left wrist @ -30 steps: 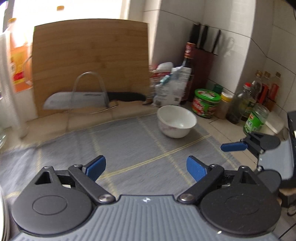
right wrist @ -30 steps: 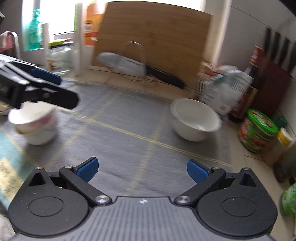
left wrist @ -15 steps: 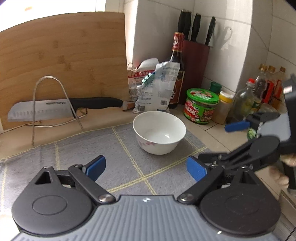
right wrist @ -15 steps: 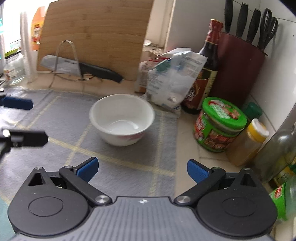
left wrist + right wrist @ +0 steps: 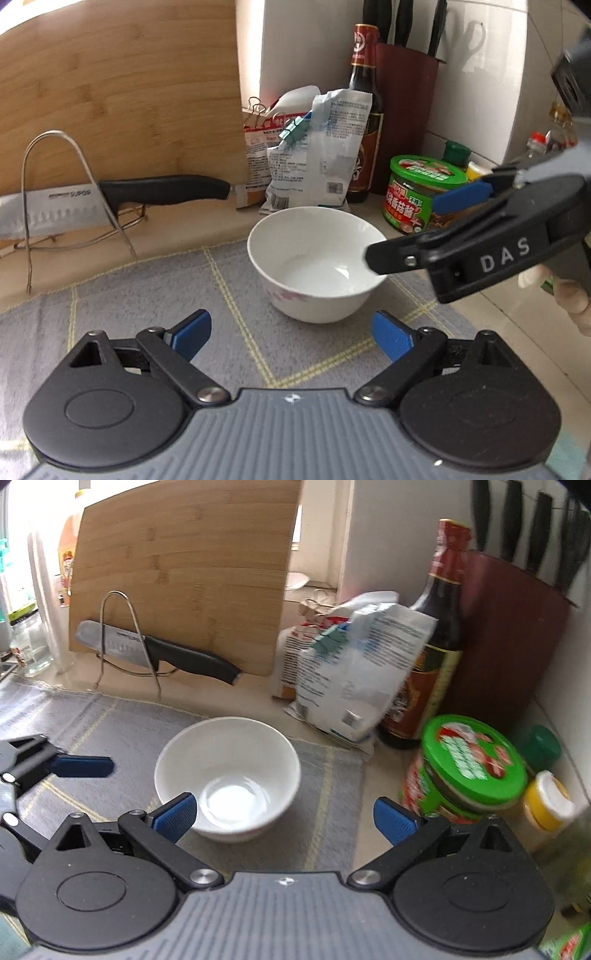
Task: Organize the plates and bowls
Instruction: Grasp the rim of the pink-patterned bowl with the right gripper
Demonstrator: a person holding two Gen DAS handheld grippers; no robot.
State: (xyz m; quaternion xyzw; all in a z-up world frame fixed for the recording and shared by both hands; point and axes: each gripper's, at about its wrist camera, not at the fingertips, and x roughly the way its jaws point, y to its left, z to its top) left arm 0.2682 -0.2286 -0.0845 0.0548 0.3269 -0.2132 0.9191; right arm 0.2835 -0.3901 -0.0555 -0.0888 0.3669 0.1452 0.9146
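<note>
1. White bowl (image 5: 316,258) is sitting upright and empty on the grey mat (image 5: 147,306) that is covering the desk (image 5: 177,236), near the mat's back right corner.
2. Left tongs (image 5: 291,334) are hovering just in front of the bowl, blue pads spread well apart, gripping nothing; the bowl is lying ahead of the pads, not between them.
3. Right tongs (image 5: 284,818) are coming in from the right, also standing wide open and empty; in the right wrist view the left blue pad is overlapping the bowl's near rim, contact cannot be told.
4. In the left wrist view one black finger (image 5: 461,247) of the right tongs is reaching over the bowl's right rim; a person's hand (image 5: 569,295) is showing at the right edge behind it.
5. Behind the bowl, clipped bags (image 5: 317,155) are leaning by a dark sauce bottle (image 5: 364,110); a green-lidded jar (image 5: 421,192) is standing to the bowl's right.
6. A knife (image 5: 110,199) is resting in a wire rack (image 5: 74,192) in front of an upright wooden cutting board (image 5: 122,92), back left.
7. Knife block (image 5: 509,627) is standing in the back right corner.
</note>
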